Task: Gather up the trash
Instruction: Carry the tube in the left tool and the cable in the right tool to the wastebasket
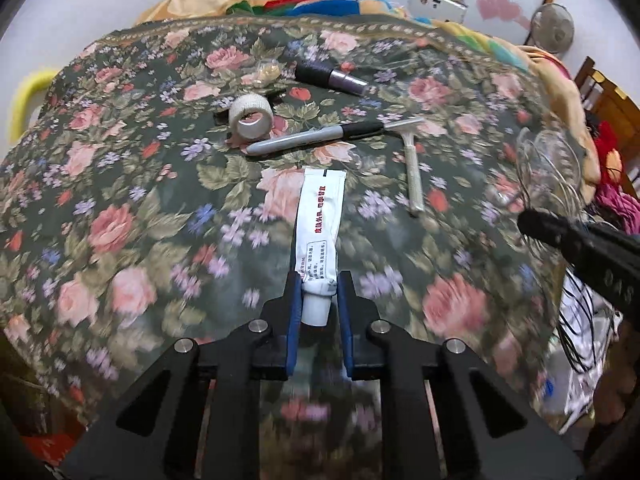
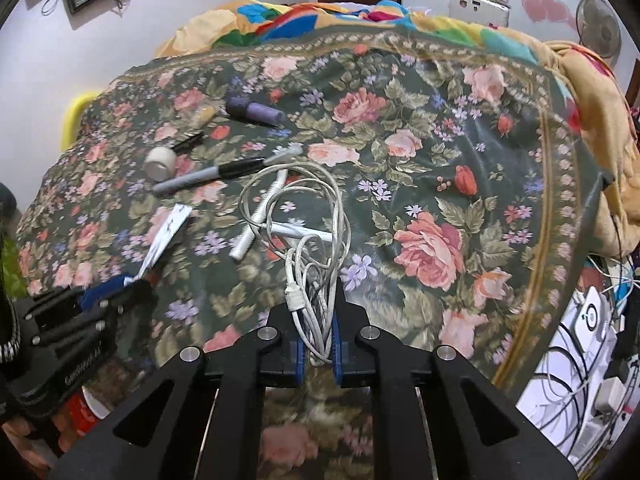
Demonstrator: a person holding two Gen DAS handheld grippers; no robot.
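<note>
My left gripper [image 1: 318, 286] is shut on the cap end of a white ointment tube [image 1: 320, 220], held above the floral cloth [image 1: 120, 200]; the tube also shows in the right wrist view [image 2: 168, 228]. My right gripper [image 2: 316, 304] is shut on a coiled white cable [image 2: 296, 216], lifted over the cloth; the cable appears blurred in the left wrist view [image 1: 548, 168]. On the cloth lie a grey marker [image 1: 312, 138], a white razor [image 1: 412, 168], a roll of white tape [image 1: 250, 118], a purple lipstick [image 1: 332, 76] and a small crumpled wrapper [image 1: 266, 72].
A rumpled colourful blanket [image 1: 280, 0] lies beyond the cloth. A fan [image 1: 554, 28] stands at the back right. A yellow chair back [image 1: 24, 100] is at the left edge. Cables and chargers [image 2: 584, 340] crowd the lower right.
</note>
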